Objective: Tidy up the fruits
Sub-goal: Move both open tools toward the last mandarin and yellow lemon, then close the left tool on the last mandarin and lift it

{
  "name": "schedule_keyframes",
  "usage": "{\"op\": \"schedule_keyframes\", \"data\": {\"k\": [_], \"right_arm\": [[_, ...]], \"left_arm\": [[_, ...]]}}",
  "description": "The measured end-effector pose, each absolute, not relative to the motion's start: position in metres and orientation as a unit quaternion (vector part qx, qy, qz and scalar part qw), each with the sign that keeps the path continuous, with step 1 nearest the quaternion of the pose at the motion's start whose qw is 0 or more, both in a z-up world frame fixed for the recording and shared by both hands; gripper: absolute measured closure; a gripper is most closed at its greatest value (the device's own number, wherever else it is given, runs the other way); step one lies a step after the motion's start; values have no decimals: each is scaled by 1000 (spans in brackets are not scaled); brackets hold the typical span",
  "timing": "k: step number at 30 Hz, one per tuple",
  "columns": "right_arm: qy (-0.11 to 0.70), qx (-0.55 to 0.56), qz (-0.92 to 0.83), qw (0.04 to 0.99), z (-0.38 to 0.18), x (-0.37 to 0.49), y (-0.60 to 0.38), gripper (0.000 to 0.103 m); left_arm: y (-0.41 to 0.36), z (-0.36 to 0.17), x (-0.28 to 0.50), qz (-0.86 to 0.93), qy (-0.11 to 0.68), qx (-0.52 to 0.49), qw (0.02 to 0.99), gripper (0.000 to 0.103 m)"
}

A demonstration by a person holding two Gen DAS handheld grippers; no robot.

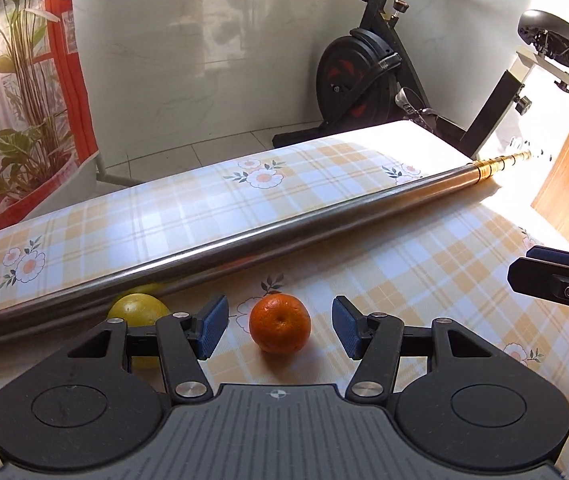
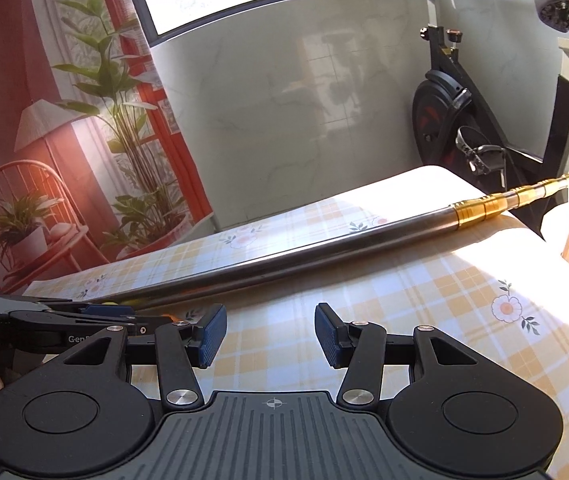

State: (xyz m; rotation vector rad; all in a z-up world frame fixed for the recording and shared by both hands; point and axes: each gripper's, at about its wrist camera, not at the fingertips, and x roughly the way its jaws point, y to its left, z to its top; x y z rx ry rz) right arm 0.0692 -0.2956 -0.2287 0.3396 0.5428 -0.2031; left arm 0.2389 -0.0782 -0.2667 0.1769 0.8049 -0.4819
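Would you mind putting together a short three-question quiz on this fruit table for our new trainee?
1. True or false: the left gripper is shut on the orange.
2. Which fruit lies nearest the metal pole? A) the orange B) the yellow fruit C) neither, both touch it
3. Fill in: between the pads of the right gripper there is only the checked ______.

Key:
1. False: its jaws stand open on either side of the orange, apart from it.
2. B: it sits right by the pole, partly hidden behind the left finger.
3. Tablecloth.
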Motion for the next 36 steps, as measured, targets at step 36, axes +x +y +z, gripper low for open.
{"op": "schedule_keyframes", "data": {"k": [36], "right_arm": [[283,173,-93,939,-236,75,-293,57]], "left_arm": [[-87,-285,257,-232,415,94,875,63]]}}
